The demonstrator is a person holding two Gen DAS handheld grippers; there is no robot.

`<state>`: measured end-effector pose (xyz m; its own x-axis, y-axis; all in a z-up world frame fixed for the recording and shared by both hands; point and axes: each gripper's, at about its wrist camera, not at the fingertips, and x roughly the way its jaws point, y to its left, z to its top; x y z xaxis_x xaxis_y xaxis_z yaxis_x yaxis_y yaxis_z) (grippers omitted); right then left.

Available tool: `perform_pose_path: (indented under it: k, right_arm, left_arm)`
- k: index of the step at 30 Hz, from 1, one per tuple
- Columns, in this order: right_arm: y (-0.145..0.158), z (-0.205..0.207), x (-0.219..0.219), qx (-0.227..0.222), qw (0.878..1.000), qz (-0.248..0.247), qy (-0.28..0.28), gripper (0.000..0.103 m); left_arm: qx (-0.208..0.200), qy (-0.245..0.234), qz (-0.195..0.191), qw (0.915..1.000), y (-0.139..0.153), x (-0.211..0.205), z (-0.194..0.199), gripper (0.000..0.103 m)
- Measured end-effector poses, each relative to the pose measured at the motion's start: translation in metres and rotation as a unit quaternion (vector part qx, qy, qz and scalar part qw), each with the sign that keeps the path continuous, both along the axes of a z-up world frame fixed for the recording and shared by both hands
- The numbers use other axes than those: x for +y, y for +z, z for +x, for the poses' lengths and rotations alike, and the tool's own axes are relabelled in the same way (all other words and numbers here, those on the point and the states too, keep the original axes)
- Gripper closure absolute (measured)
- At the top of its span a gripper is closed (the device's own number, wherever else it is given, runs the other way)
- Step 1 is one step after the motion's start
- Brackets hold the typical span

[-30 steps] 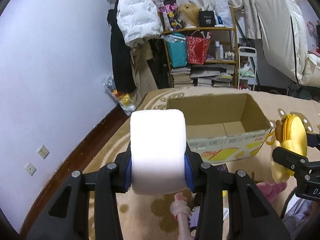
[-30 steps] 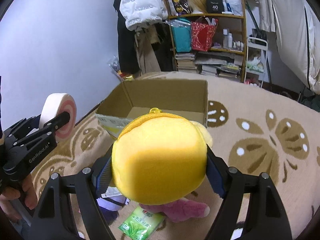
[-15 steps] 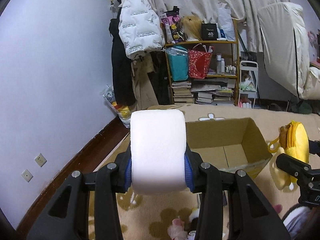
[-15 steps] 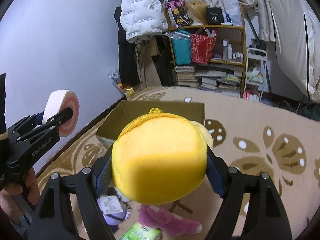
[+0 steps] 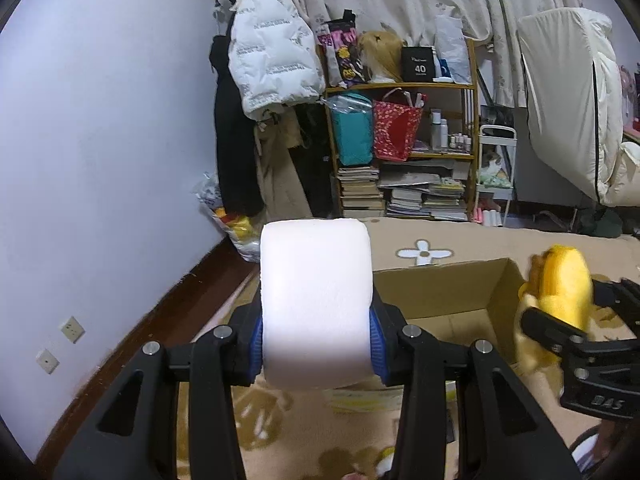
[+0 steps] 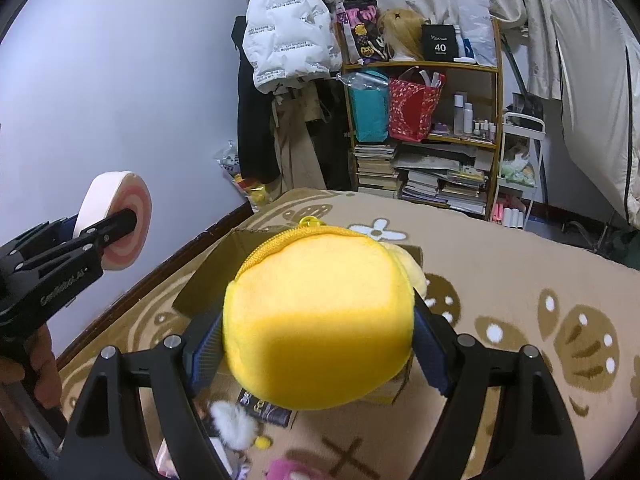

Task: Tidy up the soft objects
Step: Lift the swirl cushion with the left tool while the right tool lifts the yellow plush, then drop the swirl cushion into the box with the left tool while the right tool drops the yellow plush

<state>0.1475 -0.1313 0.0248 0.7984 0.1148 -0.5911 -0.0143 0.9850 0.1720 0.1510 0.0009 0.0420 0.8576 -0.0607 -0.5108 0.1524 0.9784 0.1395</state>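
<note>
My left gripper is shut on a white soft roll and holds it in the air, near the left front of an open cardboard box. In the right wrist view the same roll shows a pink ringed end face. My right gripper is shut on a yellow plush pouch with a zip, held above the box. In the left wrist view the pouch hangs over the box's right side. The box floor that shows looks bare.
A beige patterned rug covers the floor. Small soft items lie near me on it: a white fluffy thing, a pink plush, a dark packet. A crowded shelf, hanging coats and the left wall stand beyond.
Both grippers have risen and moved forward with their loads; the box now lies lower in both views and the yellow pouch sits over its right side.
</note>
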Motion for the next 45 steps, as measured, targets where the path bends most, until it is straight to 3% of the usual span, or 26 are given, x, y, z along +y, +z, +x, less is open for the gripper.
perform_pose_path:
  k: [8,18,29,36,41,45]
  right_arm:
    - [-0.019,0.034,-0.003,0.020,1.000,0.001,0.003,0.017]
    - [-0.044,0.045,-0.003,0.046,0.999,-0.004,-0.001,0.015]
    - [-0.055,0.048,-0.004,0.065,0.998,-0.003,-0.001,0.013]
    - [-0.055,0.051,-0.002,0.066,0.998,-0.004,0.003,0.012]
    - [-0.053,0.048,-0.002,0.074,0.997,0.017,0.006,0.009]
    - [-0.045,0.042,-0.004,0.064,0.998,0.026,0.001,0.000]
  left_arm:
    - [0.031,-0.027,0.017,0.9990,-0.029,-0.027,0.020,0.062]
    - [0.080,-0.037,0.014,0.9960,-0.063,-0.038,0.044,0.061]
    - [0.096,-0.034,0.016,0.9947,-0.073,-0.036,0.056,0.055]
    - [0.076,-0.020,0.009,0.9969,-0.068,-0.028,0.056,0.026]
    - [0.067,-0.012,0.025,0.9974,-0.063,-0.023,0.051,0.012]
    - [0.059,-0.005,0.018,0.9981,-0.055,-0.016,0.045,0.003]
